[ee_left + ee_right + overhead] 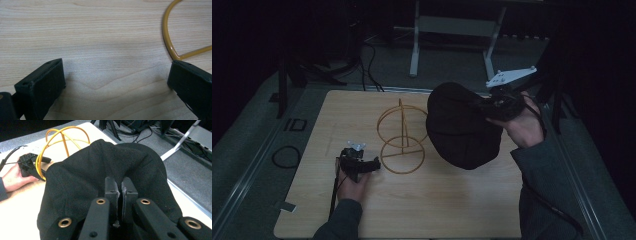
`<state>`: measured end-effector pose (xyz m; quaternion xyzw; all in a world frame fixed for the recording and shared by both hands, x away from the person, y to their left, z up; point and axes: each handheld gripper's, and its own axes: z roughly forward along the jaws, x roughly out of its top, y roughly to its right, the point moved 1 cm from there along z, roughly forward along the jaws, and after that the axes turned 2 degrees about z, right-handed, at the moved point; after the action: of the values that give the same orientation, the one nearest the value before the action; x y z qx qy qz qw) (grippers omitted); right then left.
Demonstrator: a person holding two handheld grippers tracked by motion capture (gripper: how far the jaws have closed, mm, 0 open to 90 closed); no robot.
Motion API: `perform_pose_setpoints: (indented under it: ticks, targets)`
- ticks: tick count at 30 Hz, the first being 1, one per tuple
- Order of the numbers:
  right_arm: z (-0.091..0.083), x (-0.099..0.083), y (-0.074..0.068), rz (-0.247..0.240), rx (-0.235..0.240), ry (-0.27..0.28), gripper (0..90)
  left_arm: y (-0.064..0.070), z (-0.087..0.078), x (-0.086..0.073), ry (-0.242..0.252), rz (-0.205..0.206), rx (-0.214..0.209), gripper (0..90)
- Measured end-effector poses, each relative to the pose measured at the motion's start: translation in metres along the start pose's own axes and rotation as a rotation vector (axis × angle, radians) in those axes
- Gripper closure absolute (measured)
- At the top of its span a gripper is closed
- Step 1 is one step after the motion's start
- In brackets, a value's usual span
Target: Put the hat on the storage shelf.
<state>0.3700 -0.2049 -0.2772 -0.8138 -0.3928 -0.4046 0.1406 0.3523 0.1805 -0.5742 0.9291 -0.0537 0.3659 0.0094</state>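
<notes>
My right gripper (121, 186), clamped on the black hat (462, 127), lifts it beside the wire stand (402, 137), whose base my left gripper (374, 164), jaws apart, probably steadies.

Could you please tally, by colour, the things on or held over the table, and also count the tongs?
Black hat, pinched and held up by the right tongs: 1
Yellow wire stand, on the wooden table: 1
Tongs, counting the left tongs beside the stand's base: 2
Total: 4

"ID" in dark letters, grey surface (294, 124) left of the wooden table (422, 210)
</notes>
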Motion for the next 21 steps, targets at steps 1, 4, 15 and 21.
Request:
perform_pose_setpoints:
  ticks: [1,4,15,21]
  targets:
    - [0.000,0.001,0.000,0.001,0.000,0.001,86.1,0.000,0.000,0.000,0.000,0.001,-0.001,0.7]
    - [0.000,0.003,0.000,-0.001,0.009,0.011,86.1,0.000,0.000,0.000,0.001,0.000,0.000,0.7]
    - [0.003,0.016,-0.004,-0.018,0.016,0.017,86.1,0.000,0.000,0.000,0.001,0.000,0.000,0.7]
    - [0.002,0.020,-0.005,-0.028,0.012,0.021,86.1,0.000,0.000,0.000,0.001,0.000,0.000,0.7]
